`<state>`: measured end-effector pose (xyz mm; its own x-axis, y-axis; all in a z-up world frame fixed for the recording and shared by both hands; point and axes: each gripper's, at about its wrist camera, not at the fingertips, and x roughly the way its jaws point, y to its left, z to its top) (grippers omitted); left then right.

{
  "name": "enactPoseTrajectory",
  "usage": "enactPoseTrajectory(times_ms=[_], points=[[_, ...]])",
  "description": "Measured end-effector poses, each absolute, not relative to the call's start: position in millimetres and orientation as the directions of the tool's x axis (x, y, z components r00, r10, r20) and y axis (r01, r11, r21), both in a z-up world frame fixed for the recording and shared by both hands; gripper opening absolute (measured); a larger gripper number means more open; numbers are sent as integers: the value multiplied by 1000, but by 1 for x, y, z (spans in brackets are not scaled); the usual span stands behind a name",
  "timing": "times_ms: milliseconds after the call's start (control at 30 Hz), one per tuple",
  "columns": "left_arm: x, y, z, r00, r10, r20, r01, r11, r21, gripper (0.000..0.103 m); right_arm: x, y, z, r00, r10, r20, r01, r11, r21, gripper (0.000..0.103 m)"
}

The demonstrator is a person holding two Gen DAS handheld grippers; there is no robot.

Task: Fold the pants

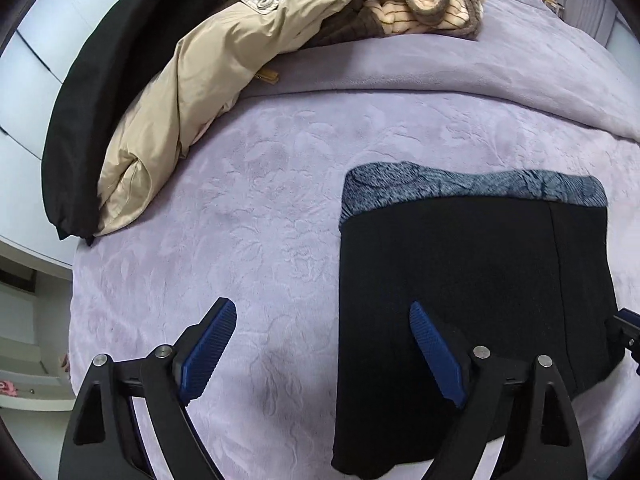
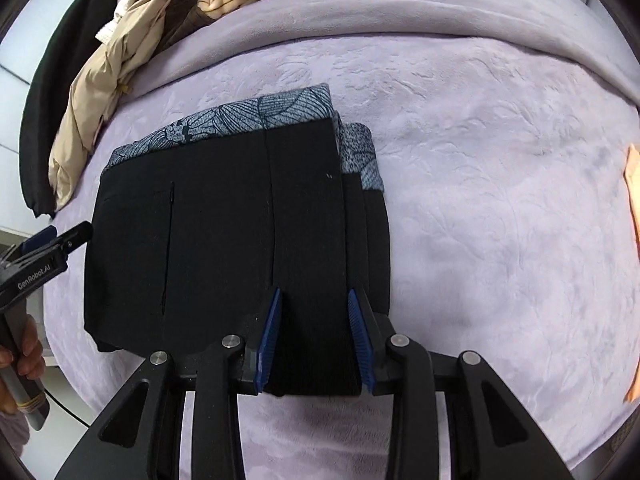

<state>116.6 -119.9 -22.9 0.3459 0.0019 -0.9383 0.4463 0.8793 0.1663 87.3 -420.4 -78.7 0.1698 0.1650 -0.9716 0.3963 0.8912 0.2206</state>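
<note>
Black pants [image 1: 460,264] lie folded into a thick rectangle on the lilac bedspread [image 1: 240,220], and grey-blue patterned cloth [image 1: 460,186] shows along the far edge. My left gripper [image 1: 320,306] is open wide above the left edge of the pants, holding nothing; one pad hangs over the bedspread, the other over the black cloth. In the right wrist view the same pants [image 2: 216,220] fill the middle. My right gripper [image 2: 314,293] is shut on their near folded edge, black cloth filling the gap between its blue pads. The left gripper [image 2: 60,240] shows at the left border, held by a hand [image 2: 24,344].
A beige coat [image 1: 192,92] and a black garment [image 1: 100,80] lie heaped at the bed's far left, with striped and brown clothes [image 1: 420,4] behind. An orange item [image 2: 634,208] sits at the right border. White cupboard doors [image 1: 40,60] stand beyond the bed's left edge.
</note>
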Motion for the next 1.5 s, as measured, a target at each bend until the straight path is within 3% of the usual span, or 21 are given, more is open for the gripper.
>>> enactPoseTrajectory(times_ms=[100,167,333,367,400,433,1500], points=[[108,-121,-21,317,-10,-948,470,870,148,89,76,-422,-74,167,168,-972,423,878,225,45],[103,-120,-20,287,-26,-958,478,871,119,89,70,-422,-70,165,183,-969,436,868,238,57],[93,-117,-17,246,-46,-968,483,872,82,90,57,-418,-61,172,195,-966,451,856,253,69],[90,-117,-16,241,-45,-969,490,868,82,92,55,-418,-60,178,201,-963,457,850,262,75],[88,-118,-16,236,-44,-971,496,864,81,103,53,-417,-59,183,206,-961,463,845,269,78],[85,-119,-15,235,-44,-971,502,861,82,103,50,-416,-58,192,208,-959,471,838,276,81],[53,-124,-15,169,-23,-985,548,833,74,103,20,-425,-54,213,247,-945,572,753,325,84]])
